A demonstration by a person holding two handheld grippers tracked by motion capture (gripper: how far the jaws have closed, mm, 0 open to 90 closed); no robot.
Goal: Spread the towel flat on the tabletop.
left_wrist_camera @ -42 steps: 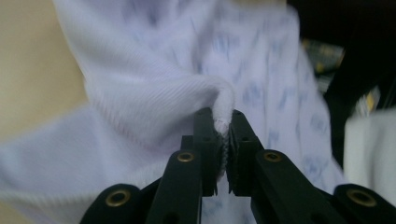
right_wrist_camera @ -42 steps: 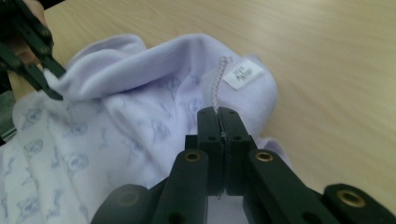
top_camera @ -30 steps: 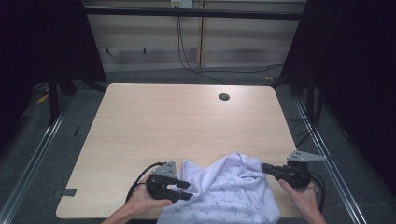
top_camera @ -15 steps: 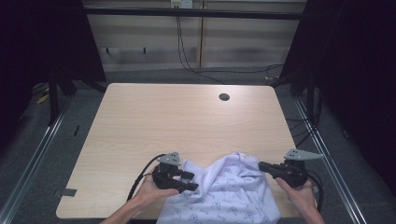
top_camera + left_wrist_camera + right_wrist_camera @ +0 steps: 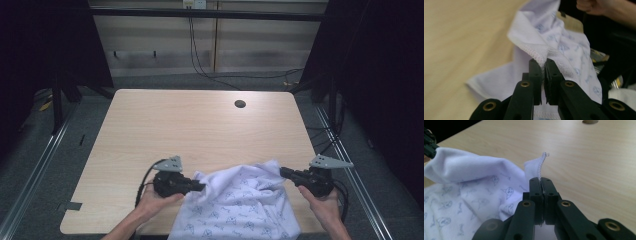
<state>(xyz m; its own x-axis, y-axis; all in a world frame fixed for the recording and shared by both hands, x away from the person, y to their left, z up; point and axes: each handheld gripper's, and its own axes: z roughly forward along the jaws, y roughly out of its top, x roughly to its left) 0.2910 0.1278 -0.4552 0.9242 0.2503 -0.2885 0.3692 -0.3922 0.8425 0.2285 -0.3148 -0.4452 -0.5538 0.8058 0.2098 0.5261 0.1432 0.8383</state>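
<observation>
Since the earlier frames, the left gripper (image 5: 199, 187) had shifted a little toward the cloth's (image 5: 240, 205) left corner, and its jaws had just been closing; the left gripper view showed them clamped on the stitched hem (image 5: 541, 53) with fabric pinched between the pads. Cloth itself: white, printed with small blue figures, bunched at the near edge of the table (image 5: 200, 130), right of centre, its lower part hanging off the near edge. It was strung between two held corners, so its long axis ran left to right across the near edge, sagging in the middle. Right gripper (image 5: 283, 172) held the far-right corner; in the right gripper view the jaws were shut tight on a thin stitched edge (image 5: 541, 167) that stood up above the pads. Each gripper sat at its own end of the span, neither nearer than the other; the loose bulk lay between them and toward the person. Judgement: with both corners gripped, spreading would call for drawing the hands apart along that left-right axis and away toward the far, bare tabletop. A dark round hole (image 5: 240, 104) sat well apart, far right.
</observation>
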